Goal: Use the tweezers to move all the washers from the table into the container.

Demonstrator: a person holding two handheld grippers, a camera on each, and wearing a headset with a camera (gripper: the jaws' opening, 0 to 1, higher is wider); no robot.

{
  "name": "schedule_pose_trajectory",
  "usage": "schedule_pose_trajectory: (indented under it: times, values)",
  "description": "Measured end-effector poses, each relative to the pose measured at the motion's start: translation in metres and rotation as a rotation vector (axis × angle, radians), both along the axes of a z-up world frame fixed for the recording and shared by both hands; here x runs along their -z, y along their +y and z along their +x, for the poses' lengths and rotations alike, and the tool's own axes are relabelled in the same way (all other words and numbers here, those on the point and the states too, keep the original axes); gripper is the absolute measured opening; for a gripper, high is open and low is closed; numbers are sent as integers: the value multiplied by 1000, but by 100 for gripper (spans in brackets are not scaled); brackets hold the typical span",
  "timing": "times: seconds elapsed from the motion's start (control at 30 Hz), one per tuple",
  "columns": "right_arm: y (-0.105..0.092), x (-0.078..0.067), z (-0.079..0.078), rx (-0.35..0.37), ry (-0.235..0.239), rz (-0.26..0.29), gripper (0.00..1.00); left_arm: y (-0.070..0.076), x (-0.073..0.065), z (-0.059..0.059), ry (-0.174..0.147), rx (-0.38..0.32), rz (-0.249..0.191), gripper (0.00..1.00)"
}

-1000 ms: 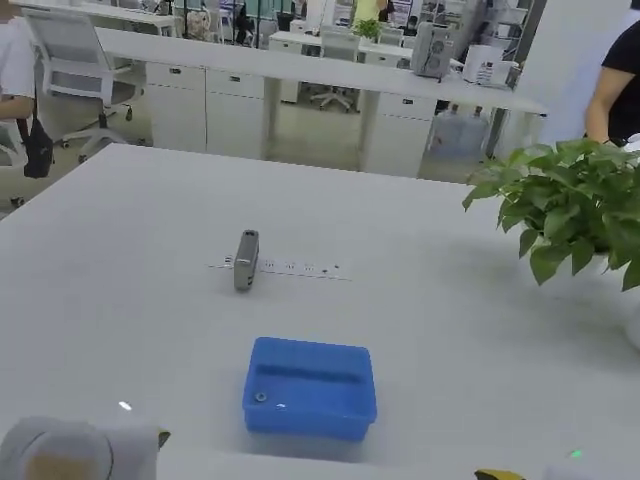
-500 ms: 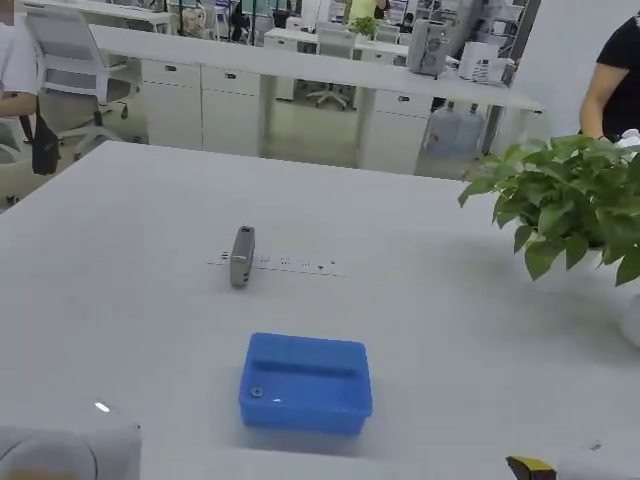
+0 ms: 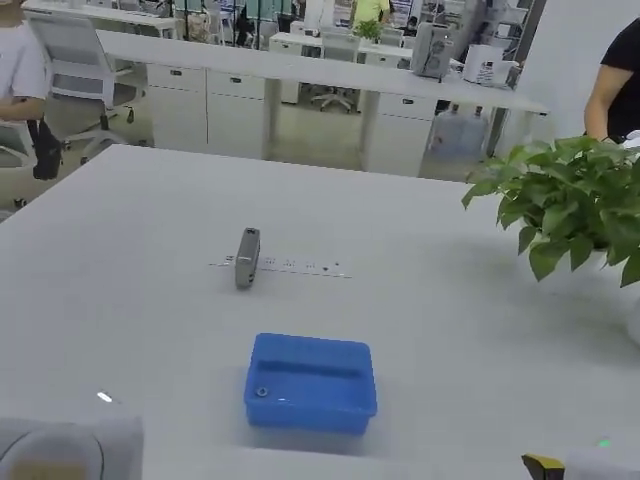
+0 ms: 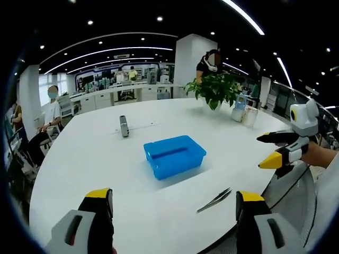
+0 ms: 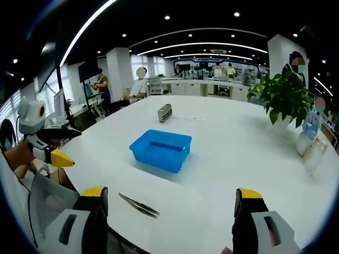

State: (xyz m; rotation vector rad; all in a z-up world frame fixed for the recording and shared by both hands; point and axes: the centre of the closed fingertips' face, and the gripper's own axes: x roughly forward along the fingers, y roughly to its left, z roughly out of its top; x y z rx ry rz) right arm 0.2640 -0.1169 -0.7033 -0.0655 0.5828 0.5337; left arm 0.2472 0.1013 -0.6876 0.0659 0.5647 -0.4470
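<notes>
Early stage imo. Your L gripper (image 4: 174, 196) and R gripper (image 5: 171, 193) gape wide, both empty. The tweezers (image 5: 139, 205) lie untouched on the table (image 3: 480, 330) near edge, this side of the bin (image 3: 311, 383). 1 washer (image 3: 262, 392) looks in bin; other washers (image 3: 300, 267) in a row beyond.

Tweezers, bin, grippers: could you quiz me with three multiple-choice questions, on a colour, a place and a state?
1. The bin is: A red, B green, C blue.
2. The tweezers lie: A in the bin, B on the table, C on a chair.
3. The left gripper is: A open and empty, B shut on the tweezers, C shut on a washer.
Answers: C, blue walls; B, they lie flat on the table before the bin; A, jaws wide apart, gripping nothing.
</notes>
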Motion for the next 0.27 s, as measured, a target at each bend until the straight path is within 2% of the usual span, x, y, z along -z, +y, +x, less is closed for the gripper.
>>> schedule_pose_trajectory:
  times: [0.1, 0.27]
  values:
    - [1, 0, 1, 1, 1, 7, 99, 1, 0, -1, 0, -9, -3, 99]
    - [4, 4, 1, -11, 15, 14, 99, 4, 1, -3, 1, -12, 21, 99]
